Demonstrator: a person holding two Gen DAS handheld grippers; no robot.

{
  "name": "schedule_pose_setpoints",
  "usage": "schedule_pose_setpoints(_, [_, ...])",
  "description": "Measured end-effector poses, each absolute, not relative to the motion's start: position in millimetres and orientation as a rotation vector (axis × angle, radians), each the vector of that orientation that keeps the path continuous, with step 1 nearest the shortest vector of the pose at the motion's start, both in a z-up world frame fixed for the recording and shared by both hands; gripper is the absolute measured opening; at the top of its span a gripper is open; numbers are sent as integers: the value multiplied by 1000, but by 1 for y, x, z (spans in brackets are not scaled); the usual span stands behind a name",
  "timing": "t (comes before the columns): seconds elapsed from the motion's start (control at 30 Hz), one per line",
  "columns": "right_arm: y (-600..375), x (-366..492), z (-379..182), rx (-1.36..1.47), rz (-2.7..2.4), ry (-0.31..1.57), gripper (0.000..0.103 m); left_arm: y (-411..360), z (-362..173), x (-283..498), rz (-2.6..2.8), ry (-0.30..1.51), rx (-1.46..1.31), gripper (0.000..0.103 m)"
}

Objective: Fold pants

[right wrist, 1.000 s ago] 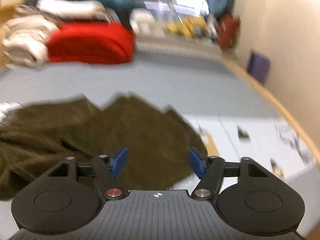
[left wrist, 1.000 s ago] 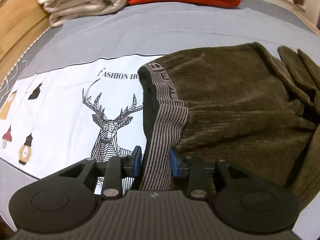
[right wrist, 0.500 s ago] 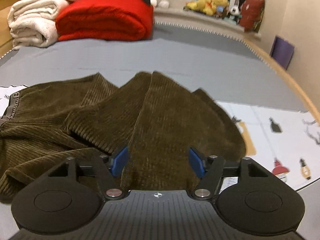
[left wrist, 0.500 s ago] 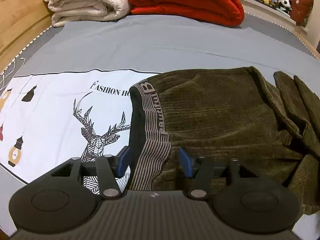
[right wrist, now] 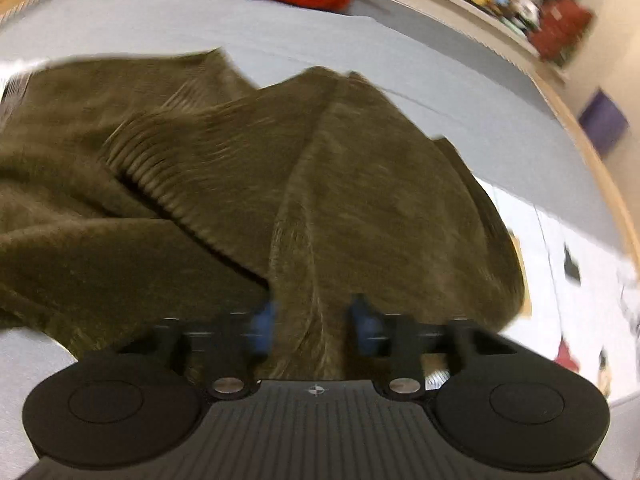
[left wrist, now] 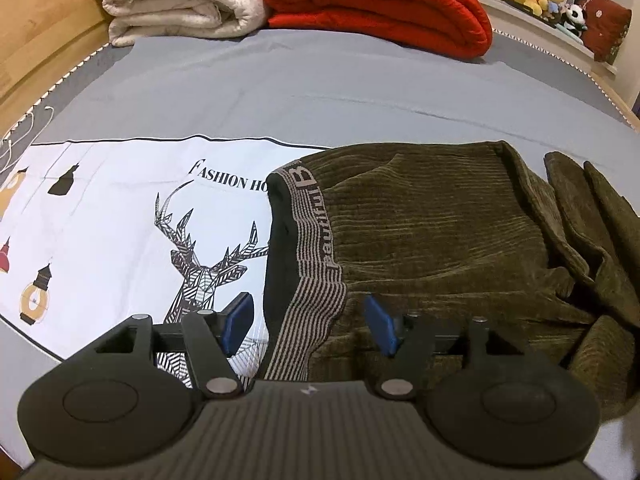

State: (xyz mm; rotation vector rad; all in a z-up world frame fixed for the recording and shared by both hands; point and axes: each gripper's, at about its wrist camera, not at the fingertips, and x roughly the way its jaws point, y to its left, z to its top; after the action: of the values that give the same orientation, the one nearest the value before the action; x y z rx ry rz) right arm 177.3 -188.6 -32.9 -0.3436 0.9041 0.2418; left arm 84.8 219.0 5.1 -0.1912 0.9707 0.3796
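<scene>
The olive corduroy pants [left wrist: 460, 232] lie rumpled on the bed [left wrist: 320, 92], striped waistband between the left gripper [left wrist: 306, 318]'s released jaws, which have widened since earlier, while the right gripper [right wrist: 312, 320]'s jaws have narrowed onto a leg fold.

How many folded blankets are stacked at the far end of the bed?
2: a cream fleece blanket at far left, and a red folded blanket touching its right side. More may sit outside the frame.

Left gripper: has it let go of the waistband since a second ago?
Yes. The left gripper has opened around the waistband and backed off; the red blanket now shows fully.
</scene>
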Motion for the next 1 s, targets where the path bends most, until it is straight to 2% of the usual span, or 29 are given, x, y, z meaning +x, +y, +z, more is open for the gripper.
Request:
schedule_pose_setpoints(0.03, [-203,174,-25,-312,222,880,6,219,5,83,380,969,-194,68])
schedule_pose_setpoints(0.2, [-301,154,2,-175,120,859,3,211,-9,76,371,1012,-213,68])
schedule_pose_setpoints(0.27, [-336,143,1,-153,118,894,3,207,-10,76,342,1013,-232,68])
schedule_pose_setpoints(0.4, [-373,113,-27,-220,212,1107,1,196,-11,81,312,1023,-169,68])
schedule_pose_setpoints(0.47, [-381,102,-36,-295,205,1138,2,195,-14,83,309,1033,-176,68])
schedule_pose_setpoints(0.57, [-399,104,-22,-194,153,1065,3,191,-17,89,308,1045,-181,68])
schedule_pose_setpoints(0.73, [-392,113,6,-52,121,857,28,183,-20,96,298,1050,-151,68])
schedule_pose_setpoints(0.87, [-345,135,2,-107,182,788,36,185,-23,101,307,1057,-150,69])
schedule_pose_setpoints(1.0, [-297,153,-5,-198,244,810,45,192,-23,104,316,1061,-160,69])
